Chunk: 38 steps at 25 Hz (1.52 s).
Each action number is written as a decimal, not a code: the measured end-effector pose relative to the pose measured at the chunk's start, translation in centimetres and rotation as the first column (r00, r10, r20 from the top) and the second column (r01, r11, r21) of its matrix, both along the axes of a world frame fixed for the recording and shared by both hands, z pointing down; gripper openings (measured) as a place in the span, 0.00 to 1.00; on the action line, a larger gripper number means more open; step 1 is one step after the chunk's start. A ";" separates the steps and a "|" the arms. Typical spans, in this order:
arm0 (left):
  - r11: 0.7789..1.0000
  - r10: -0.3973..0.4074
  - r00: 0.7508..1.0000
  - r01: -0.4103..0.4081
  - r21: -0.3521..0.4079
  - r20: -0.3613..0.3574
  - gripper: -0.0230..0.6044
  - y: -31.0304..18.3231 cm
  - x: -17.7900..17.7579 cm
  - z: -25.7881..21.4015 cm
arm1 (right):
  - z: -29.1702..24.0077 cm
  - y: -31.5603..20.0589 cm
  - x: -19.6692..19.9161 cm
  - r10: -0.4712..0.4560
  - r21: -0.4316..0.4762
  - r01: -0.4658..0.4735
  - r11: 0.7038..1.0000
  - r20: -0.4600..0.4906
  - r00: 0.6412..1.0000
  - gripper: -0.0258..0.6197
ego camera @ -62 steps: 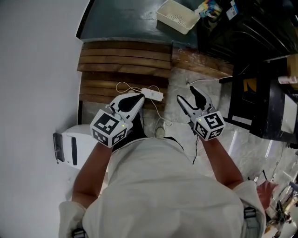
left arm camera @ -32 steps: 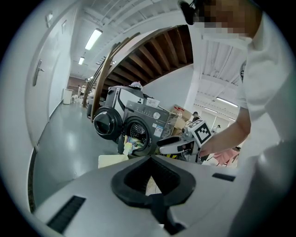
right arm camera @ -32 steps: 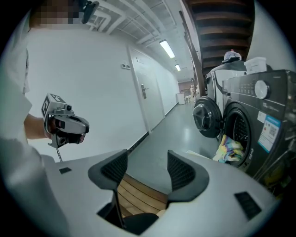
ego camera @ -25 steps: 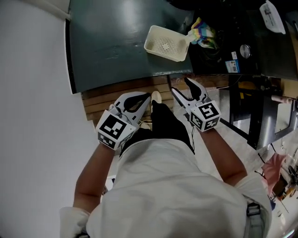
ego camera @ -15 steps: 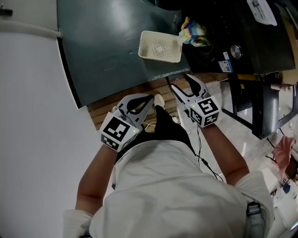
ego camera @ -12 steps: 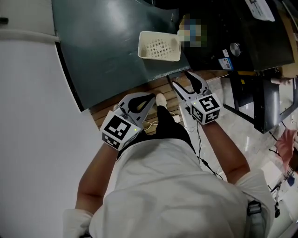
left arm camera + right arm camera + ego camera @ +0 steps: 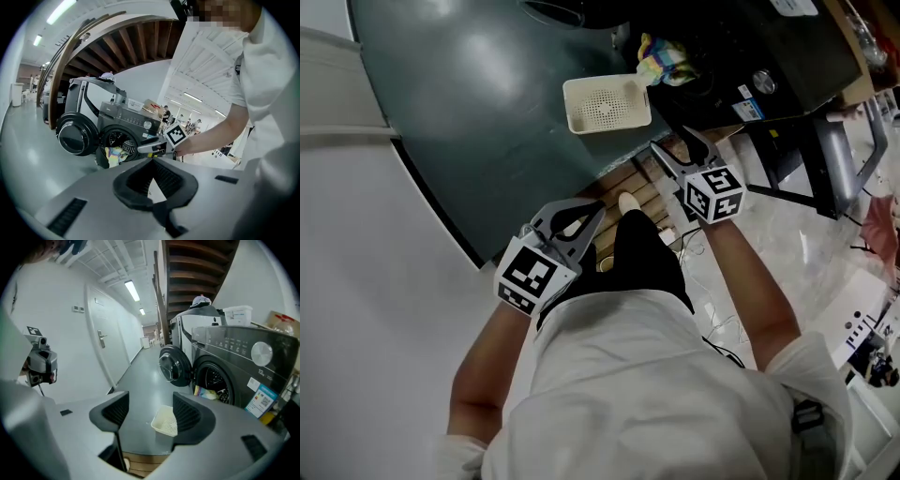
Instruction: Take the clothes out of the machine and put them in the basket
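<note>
A cream plastic basket (image 7: 607,103) (image 7: 165,422) stands on the dark green floor before the front-loading washing machine (image 7: 225,376) (image 7: 126,136). Its round door (image 7: 174,365) (image 7: 75,136) hangs open. Colourful clothes (image 7: 667,62) (image 7: 206,392) (image 7: 114,154) spill out of the drum opening. My right gripper (image 7: 675,150) (image 7: 147,413) is open and empty, pointing at the basket from short of it. My left gripper (image 7: 581,214) (image 7: 151,161) is shut on nothing, further back. The left gripper view also catches the right gripper's marker cube (image 7: 176,135).
Wooden slats (image 7: 633,178) lie under my hands at the green floor's edge. A dark metal frame (image 7: 825,159) stands to the right of the machine, with cables (image 7: 712,328) on the pale floor. A white wall (image 7: 375,309) runs along the left.
Both hands have moved forward off the wooden slats towards the basket and the machine, and the view has swung with them. The jaws of both grippers look unchanged.
</note>
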<state>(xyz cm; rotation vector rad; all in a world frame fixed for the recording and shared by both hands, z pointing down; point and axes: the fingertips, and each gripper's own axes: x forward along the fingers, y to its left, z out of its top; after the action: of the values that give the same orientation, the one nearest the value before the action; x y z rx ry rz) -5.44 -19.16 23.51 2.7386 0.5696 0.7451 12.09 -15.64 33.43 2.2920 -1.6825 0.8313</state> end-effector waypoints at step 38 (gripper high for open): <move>0.920 0.392 0.918 -0.393 0.000 0.051 0.03 -5.5 26.8 17.0 | 34.7 -5.9 36.0 0.691 -0.217 -0.664 0.715 0.357 0.628 0.64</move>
<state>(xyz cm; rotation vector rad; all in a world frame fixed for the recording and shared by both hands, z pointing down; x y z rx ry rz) 21.33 -24.67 40.48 2.6321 1.1288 0.9015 48.11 -21.50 68.15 2.8789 -0.7845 1.5892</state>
